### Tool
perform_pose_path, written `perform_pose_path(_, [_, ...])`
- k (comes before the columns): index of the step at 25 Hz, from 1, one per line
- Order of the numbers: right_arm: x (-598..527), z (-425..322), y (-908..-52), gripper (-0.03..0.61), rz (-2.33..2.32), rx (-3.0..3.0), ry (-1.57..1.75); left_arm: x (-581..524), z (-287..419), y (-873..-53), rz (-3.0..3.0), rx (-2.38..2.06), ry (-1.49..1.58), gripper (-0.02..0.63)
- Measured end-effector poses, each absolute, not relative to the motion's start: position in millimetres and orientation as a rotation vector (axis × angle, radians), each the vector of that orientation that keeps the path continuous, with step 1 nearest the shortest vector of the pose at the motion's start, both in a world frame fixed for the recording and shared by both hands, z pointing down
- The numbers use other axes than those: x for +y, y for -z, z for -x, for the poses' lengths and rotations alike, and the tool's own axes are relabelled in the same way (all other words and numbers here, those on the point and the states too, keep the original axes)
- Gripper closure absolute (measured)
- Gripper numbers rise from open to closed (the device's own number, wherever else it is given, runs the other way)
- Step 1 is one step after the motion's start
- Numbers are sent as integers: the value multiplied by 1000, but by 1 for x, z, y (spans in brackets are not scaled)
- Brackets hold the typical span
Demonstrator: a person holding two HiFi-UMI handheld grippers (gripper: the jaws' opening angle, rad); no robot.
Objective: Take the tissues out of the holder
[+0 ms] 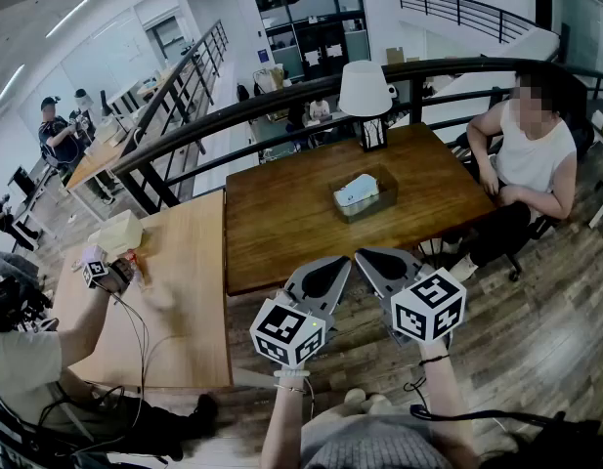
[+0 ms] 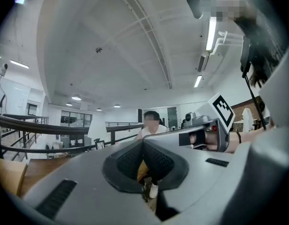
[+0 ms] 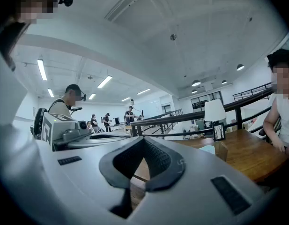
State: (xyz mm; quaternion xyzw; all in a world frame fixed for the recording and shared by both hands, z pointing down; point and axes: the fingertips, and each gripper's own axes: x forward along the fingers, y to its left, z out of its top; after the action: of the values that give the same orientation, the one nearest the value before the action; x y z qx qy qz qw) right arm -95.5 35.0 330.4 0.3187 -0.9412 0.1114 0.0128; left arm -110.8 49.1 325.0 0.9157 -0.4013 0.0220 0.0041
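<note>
Dark wood made up the table (image 1: 281, 223) that carried the holder (image 1: 383, 204), which stood near the middle of the top, a little toward the far right. It was a shallow, clear-walled rectangular box, open upward. Its long axis ran roughly across the table from left to right, the right end angled slightly away from the wearer. The tissues (image 1: 358, 190), a pale blue-white pack, lay inside it along the same line, their right end tipped up toward the far corner. In the right gripper view the holder (image 3: 222, 150) showed low on the tabletop with the tissues (image 3: 208, 148) just beside its near wall.

Behind the holder a white-shaded lamp (image 1: 366, 94) stood at the table's far edge, against a dark curved railing (image 1: 184, 130). A seated person (image 1: 529, 154) rested a hand on the table's right end. A paler table (image 1: 189, 291) butted against the left side.

Short of the near edge, well apart from the holder, the left gripper (image 1: 346, 260) and the right gripper (image 1: 359, 254) were held level, their tips angled together and almost meeting. Each had its jaws pressed together with nothing between them, as the left gripper (image 2: 143, 142) and right gripper (image 3: 144, 139) views showed.
</note>
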Motion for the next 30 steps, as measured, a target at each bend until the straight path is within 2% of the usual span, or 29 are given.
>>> perform_pose_path(30, [-2, 82, -339, 566, -903, -2936, -389, 14, 100, -340, -2766, -1314, -57, 606])
